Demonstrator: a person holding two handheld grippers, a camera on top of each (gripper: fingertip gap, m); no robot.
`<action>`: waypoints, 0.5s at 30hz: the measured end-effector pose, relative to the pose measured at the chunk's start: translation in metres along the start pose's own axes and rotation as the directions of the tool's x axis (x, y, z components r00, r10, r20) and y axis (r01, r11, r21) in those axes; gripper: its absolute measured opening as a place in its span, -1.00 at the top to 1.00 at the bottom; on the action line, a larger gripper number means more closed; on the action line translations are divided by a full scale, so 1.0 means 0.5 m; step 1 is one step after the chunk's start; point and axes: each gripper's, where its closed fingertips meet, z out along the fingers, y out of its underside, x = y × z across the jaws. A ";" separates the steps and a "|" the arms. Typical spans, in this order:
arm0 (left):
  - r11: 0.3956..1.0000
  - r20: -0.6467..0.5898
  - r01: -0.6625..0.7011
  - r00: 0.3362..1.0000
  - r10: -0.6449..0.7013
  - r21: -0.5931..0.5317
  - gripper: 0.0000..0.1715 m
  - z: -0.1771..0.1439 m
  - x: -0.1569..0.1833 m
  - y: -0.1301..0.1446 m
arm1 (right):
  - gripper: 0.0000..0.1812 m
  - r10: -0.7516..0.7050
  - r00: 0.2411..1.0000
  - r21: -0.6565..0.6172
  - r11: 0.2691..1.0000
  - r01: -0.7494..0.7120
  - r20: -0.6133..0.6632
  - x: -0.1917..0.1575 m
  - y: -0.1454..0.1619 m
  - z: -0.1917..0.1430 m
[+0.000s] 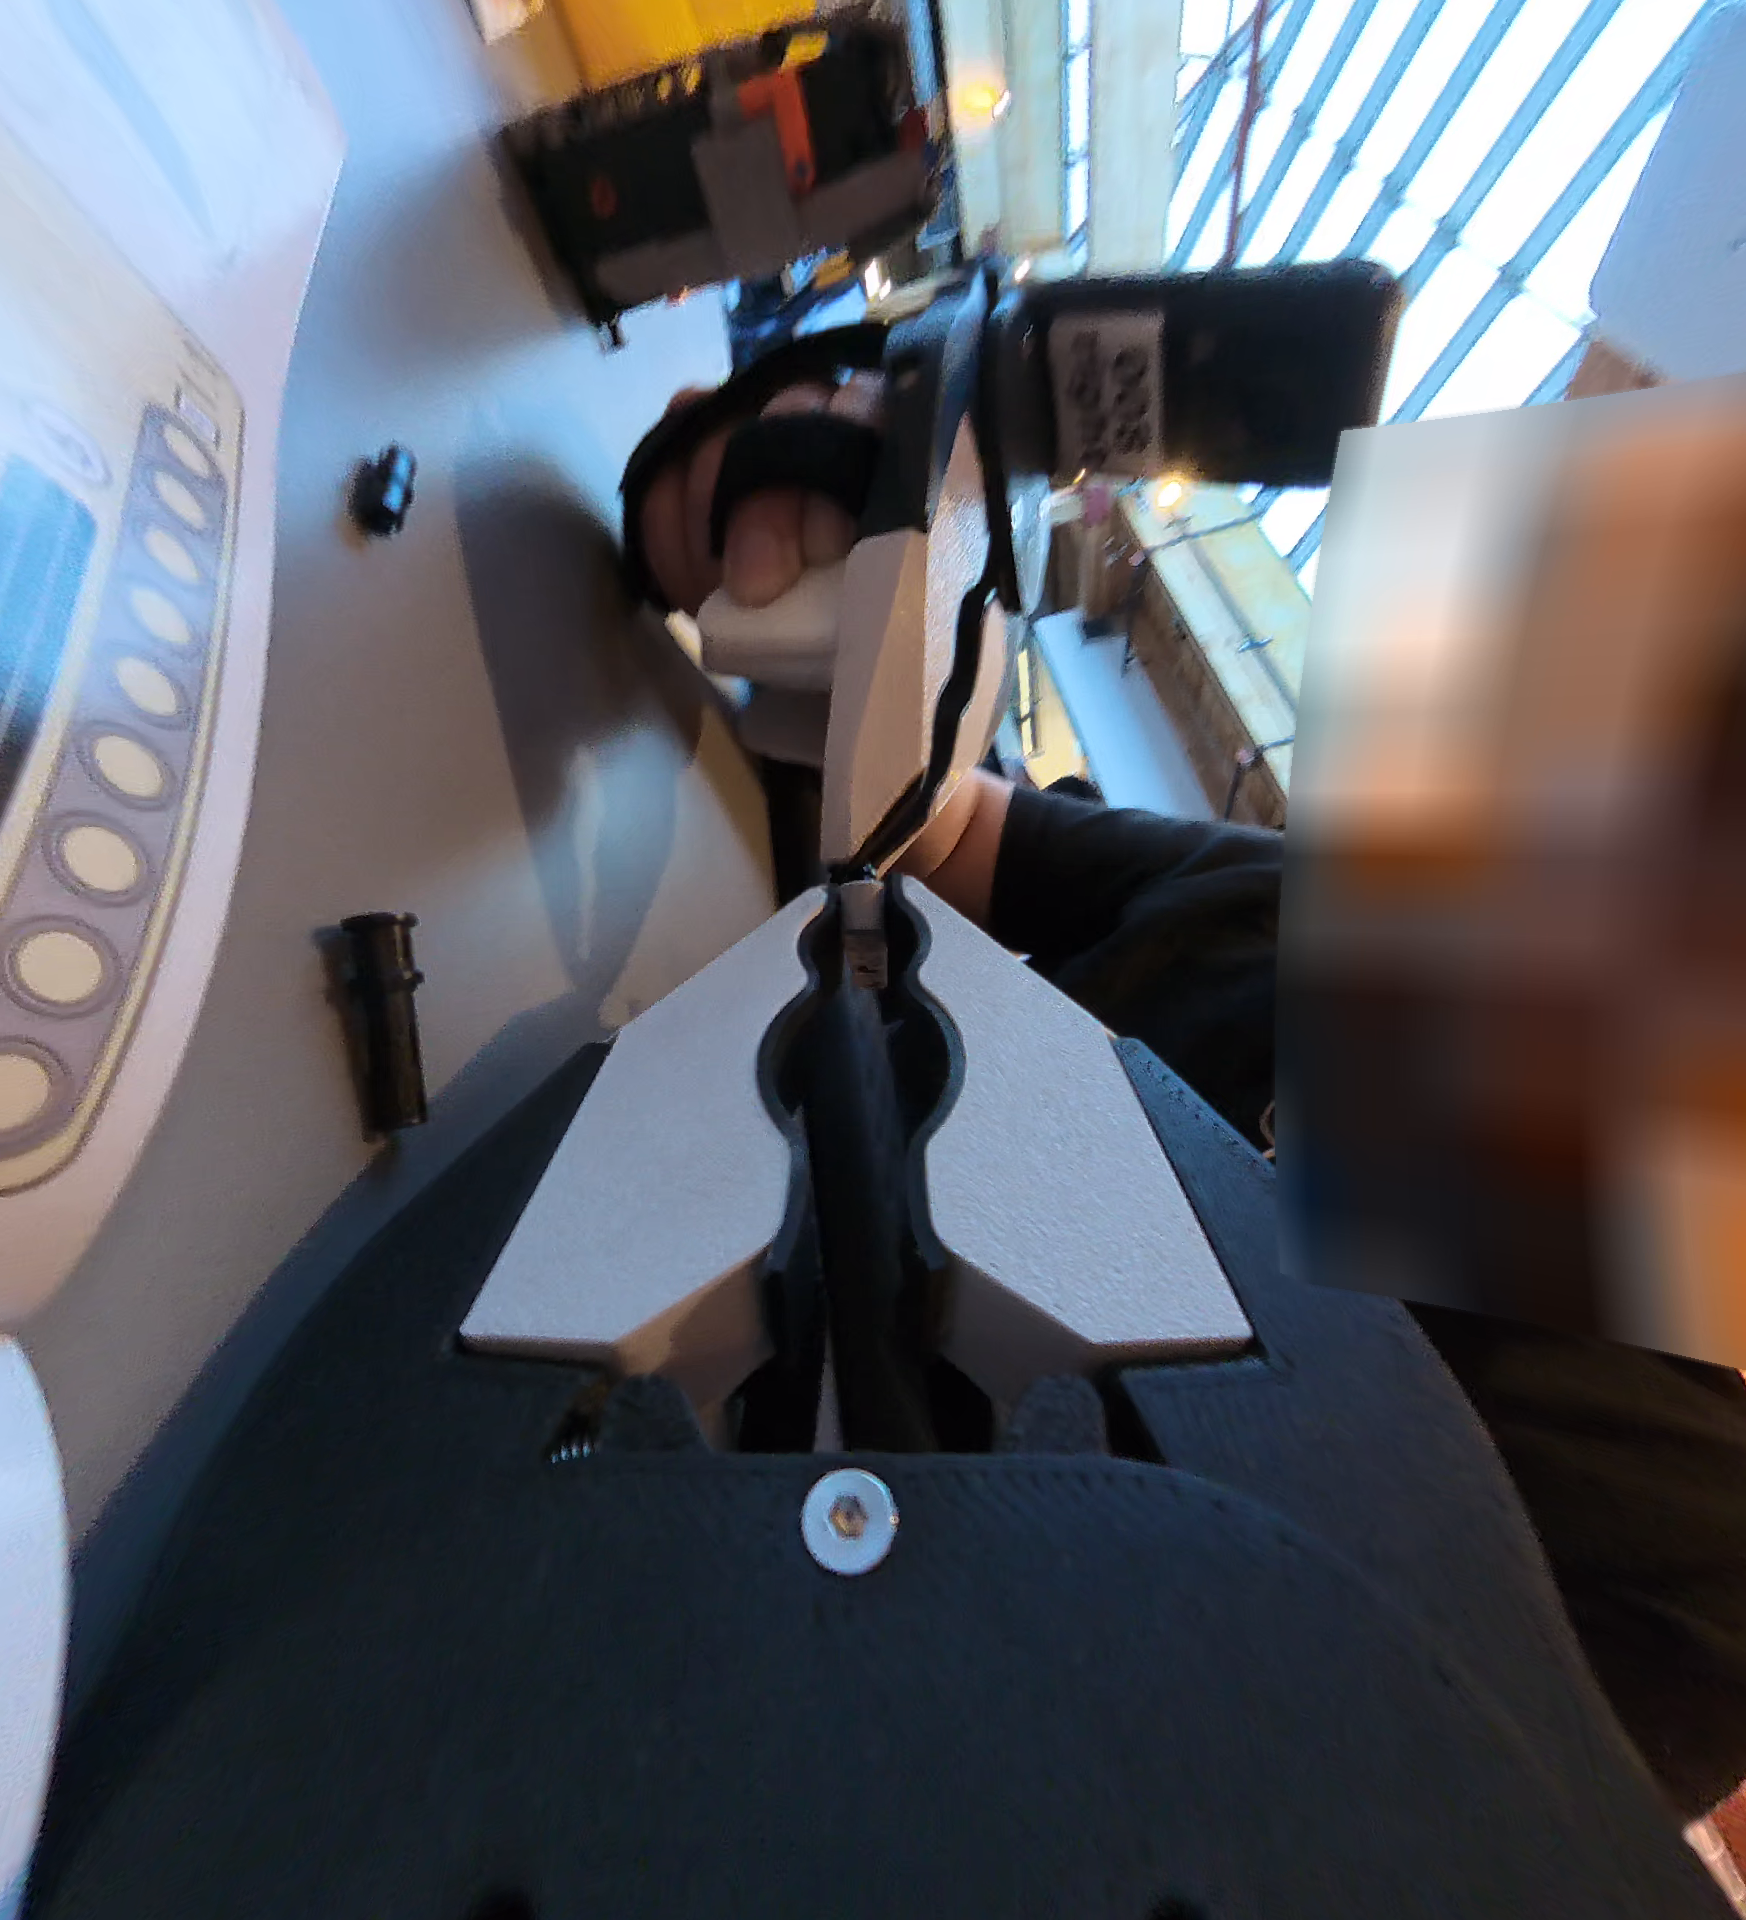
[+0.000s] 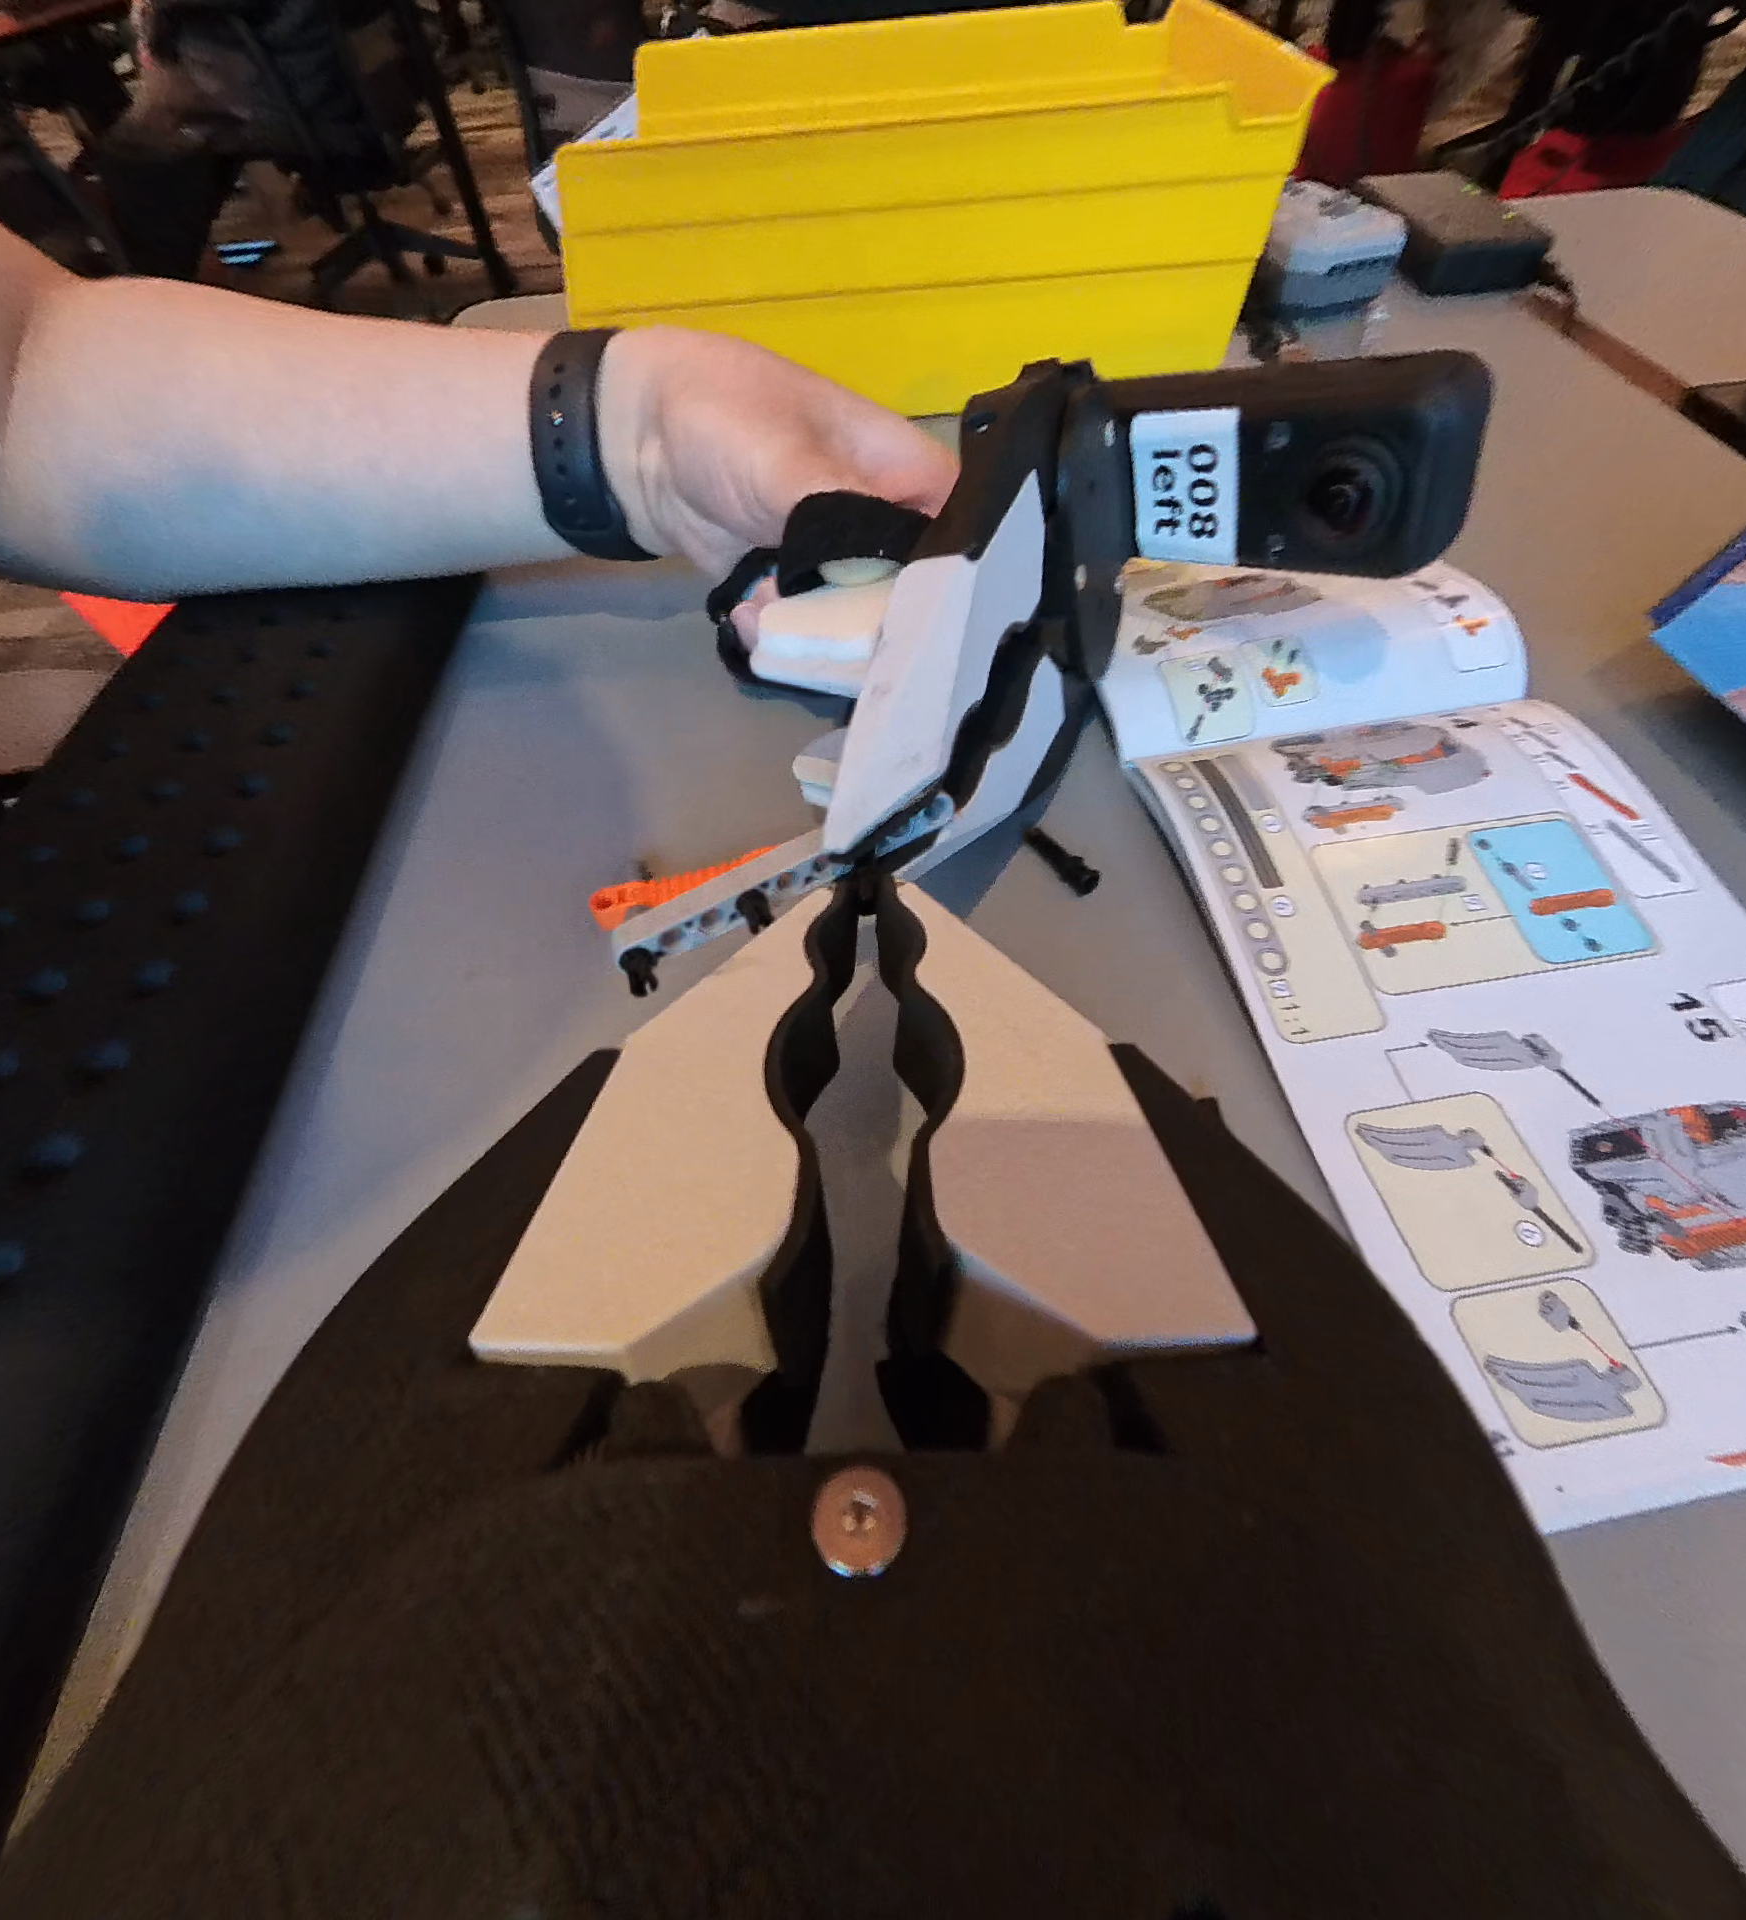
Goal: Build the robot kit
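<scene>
My left gripper (image 2: pixel 884 831) is shut on one end of a light grey holed beam (image 2: pixel 713 914). The beam sticks out to the left, with black pins in it and an orange toothed piece (image 2: pixel 671 883) on its far side. In the left wrist view the beam's end (image 1: pixel 864 920) shows between my left gripper's (image 1: pixel 864 904) closed fingers. My right gripper (image 2: pixel 864 894) meets the beam from below, right at the left gripper's tips, and is nearly shut on a small dark pin there. It also shows in the left wrist view (image 1: pixel 853 862).
An open instruction booklet (image 2: pixel 1451 1039) lies on the grey table (image 2: pixel 536 727) to the right. A yellow bin (image 2: pixel 910 229) stands behind. Loose black pins (image 1: pixel 381 1023) (image 1: pixel 383 488) lie by the booklet. A black perforated bench (image 2: pixel 121 831) runs along the left. My two grippers' fingertips are within a few centimetres of each other.
</scene>
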 end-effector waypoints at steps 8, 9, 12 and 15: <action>0.983 -0.023 -0.004 1.000 0.008 0.182 0.96 -0.031 0.006 -0.054 | 0.99 0.023 0.974 0.050 0.999 -0.012 -0.225 0.049 -0.024 0.004; 0.975 -0.034 -0.005 0.999 0.013 0.221 0.96 -0.038 0.010 -0.065 | 0.99 0.034 0.963 0.066 0.998 -0.017 -0.268 0.059 -0.031 0.004; 0.951 -0.055 -0.016 0.998 0.035 0.310 0.96 -0.050 0.024 -0.090 | 0.99 0.059 0.915 0.107 0.994 -0.018 -0.399 0.081 -0.054 -0.002; 0.925 -0.026 -0.053 0.997 0.067 0.376 0.97 -0.056 0.031 -0.107 | 0.98 0.045 0.859 0.090 0.996 0.001 -0.510 0.095 -0.064 -0.005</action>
